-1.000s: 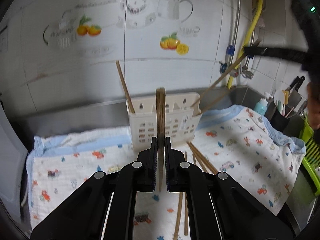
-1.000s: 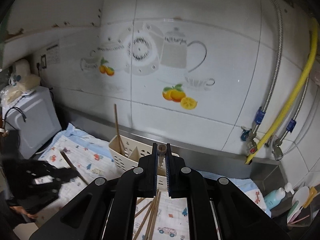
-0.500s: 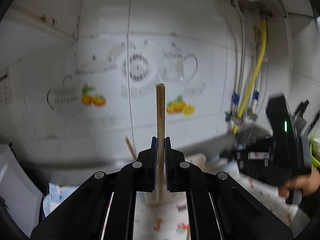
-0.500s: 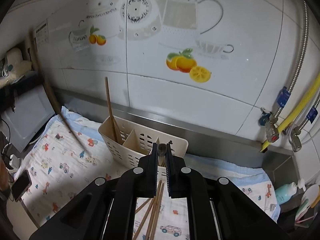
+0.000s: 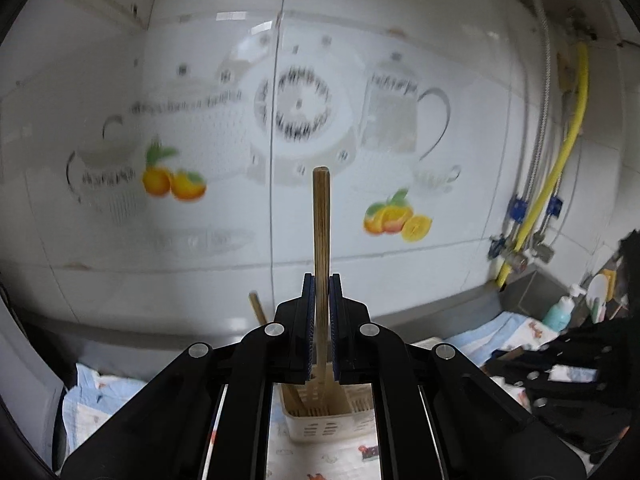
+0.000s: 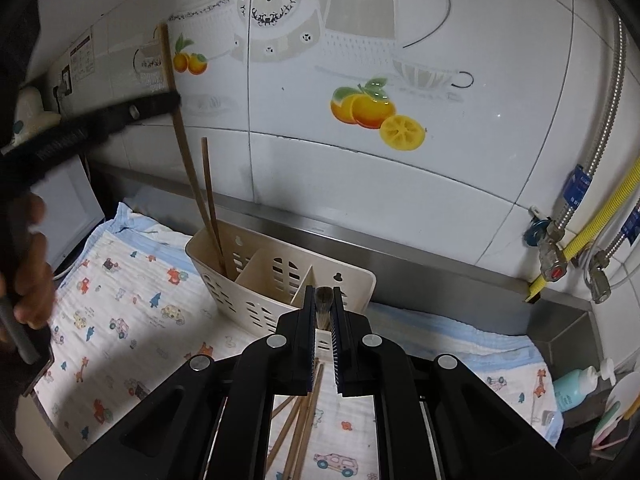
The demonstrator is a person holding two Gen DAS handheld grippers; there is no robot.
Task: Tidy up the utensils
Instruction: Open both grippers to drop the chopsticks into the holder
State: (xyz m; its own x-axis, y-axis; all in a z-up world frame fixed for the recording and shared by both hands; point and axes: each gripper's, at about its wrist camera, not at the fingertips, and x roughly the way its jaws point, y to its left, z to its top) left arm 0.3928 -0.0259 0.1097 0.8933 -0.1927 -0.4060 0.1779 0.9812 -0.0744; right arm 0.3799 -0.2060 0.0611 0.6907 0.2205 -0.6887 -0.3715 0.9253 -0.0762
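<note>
My left gripper is shut on a wooden chopstick held upright, its lower end down in the cream slotted utensil holder. From the right wrist view, that chopstick slants into the holder's left compartment beside another chopstick standing there. My right gripper is shut on a chopstick seen end-on, just in front of the holder. Several loose chopsticks lie on the cloth below it.
A patterned cloth covers the steel counter against a tiled wall. Pipes and a yellow hose are at right, with a teal bottle by the sink. A white appliance stands at left.
My left gripper has risen and swung the chopstick upright over the holder, its tip now inside the left compartment. My right gripper has come lower and nearer the holder.
</note>
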